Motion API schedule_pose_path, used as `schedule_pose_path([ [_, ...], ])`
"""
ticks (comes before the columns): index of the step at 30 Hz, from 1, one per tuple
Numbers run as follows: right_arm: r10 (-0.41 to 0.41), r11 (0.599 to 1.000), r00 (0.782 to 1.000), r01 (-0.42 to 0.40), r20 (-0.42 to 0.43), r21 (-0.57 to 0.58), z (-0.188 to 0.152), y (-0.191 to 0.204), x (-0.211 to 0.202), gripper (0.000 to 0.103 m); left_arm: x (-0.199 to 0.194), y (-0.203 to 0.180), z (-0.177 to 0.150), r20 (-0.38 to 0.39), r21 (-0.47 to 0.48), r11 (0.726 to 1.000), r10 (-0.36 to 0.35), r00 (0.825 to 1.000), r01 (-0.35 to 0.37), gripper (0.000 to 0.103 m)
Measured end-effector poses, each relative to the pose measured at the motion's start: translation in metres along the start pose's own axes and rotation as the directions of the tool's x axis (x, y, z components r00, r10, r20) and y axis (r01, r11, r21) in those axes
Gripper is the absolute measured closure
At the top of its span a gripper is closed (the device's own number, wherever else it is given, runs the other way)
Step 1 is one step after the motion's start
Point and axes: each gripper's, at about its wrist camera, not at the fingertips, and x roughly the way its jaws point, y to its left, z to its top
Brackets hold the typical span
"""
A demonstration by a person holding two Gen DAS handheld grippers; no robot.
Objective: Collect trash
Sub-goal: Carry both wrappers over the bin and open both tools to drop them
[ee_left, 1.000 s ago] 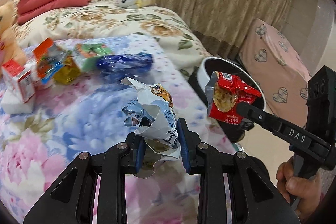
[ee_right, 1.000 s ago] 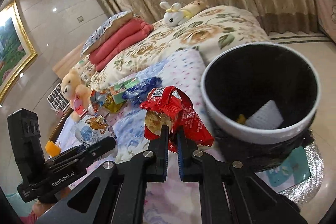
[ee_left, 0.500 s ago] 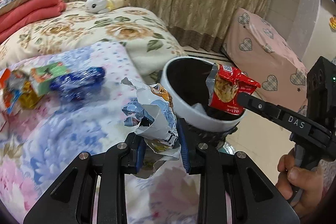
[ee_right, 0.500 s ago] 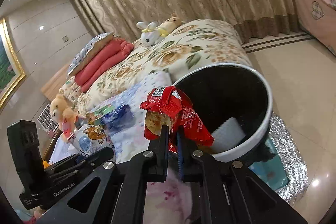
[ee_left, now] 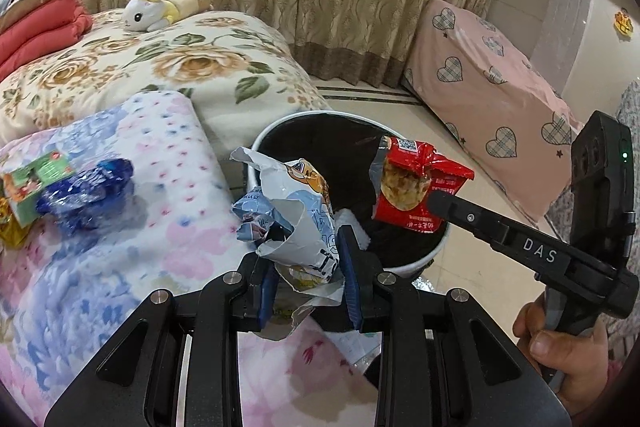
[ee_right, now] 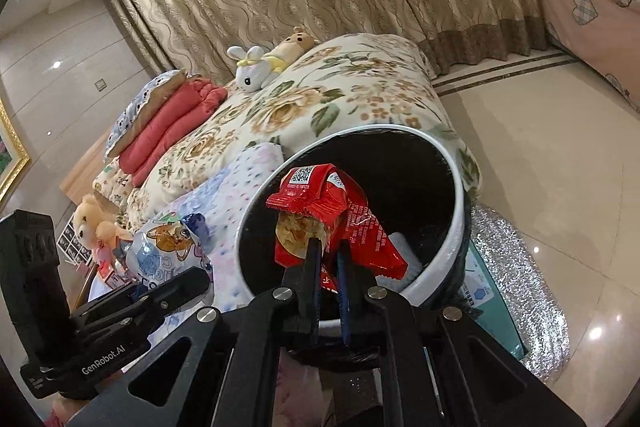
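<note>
My left gripper [ee_left: 306, 269] is shut on a crumpled white-and-blue snack bag [ee_left: 298, 223] and holds it at the near rim of the white bin [ee_left: 424, 261], which has a black liner. My right gripper [ee_right: 329, 259] is shut on a red snack wrapper [ee_right: 344, 223] and holds it over the bin's [ee_right: 452, 247] open mouth. In the left wrist view the red wrapper [ee_left: 416, 183] hangs above the liner from the right gripper [ee_left: 434, 201], with a hand [ee_left: 564, 351] on its handle. In the right wrist view the blue-and-white bag [ee_right: 166, 251] sits at the left.
On the flowered blanket [ee_left: 100, 267] lie a crumpled blue wrapper [ee_left: 84, 191] and a green packet [ee_left: 34, 183]. A white item [ee_right: 404, 247] lies inside the bin. Beyond are a rose-print quilt [ee_left: 168, 67], a plush rabbit [ee_left: 148, 7], a pink heart-print cover [ee_left: 492, 95] and tiled floor [ee_right: 540, 163].
Both grippers have carried their wrappers away from the blanket toward the bin. The red wrapper now hangs over the bin's mouth and the blue-and-white bag has reached its near rim.
</note>
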Motion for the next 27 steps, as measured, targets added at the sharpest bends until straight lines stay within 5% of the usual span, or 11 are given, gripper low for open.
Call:
schedule_pose_path([
  [14, -0.008, 0.999, 1.000, 0.010, -0.029, 0.049, 0.018, -0.021, 0.016, 0.091, 0.026, -0.012, 0.016, -0.031, 0.009, 1.000, -0.026, 0.999, 0.027, 0.076],
  [18, -0.015, 0.998, 0.999, 0.018, -0.043, 0.066, 0.021, -0.024, 0.020, 0.089, 0.028, -0.012, 0.019, -0.025, 0.000, 0.999, -0.036, 0.999, 0.036, 0.059],
  [21, -0.019, 0.997, 0.999, 0.022, -0.046, 0.072, 0.022, -0.025, 0.021, 0.073, 0.025, -0.012, 0.019, -0.016, 0.001, 0.999, -0.038, 0.999, 0.038, 0.046],
  [27, -0.022, 0.997, 1.000, 0.023, -0.022, 0.075, 0.018, -0.021, 0.014, 0.046, 0.015, -0.002, 0.010, -0.003, -0.017, 1.000, -0.020, 1.000, 0.020, 0.039],
])
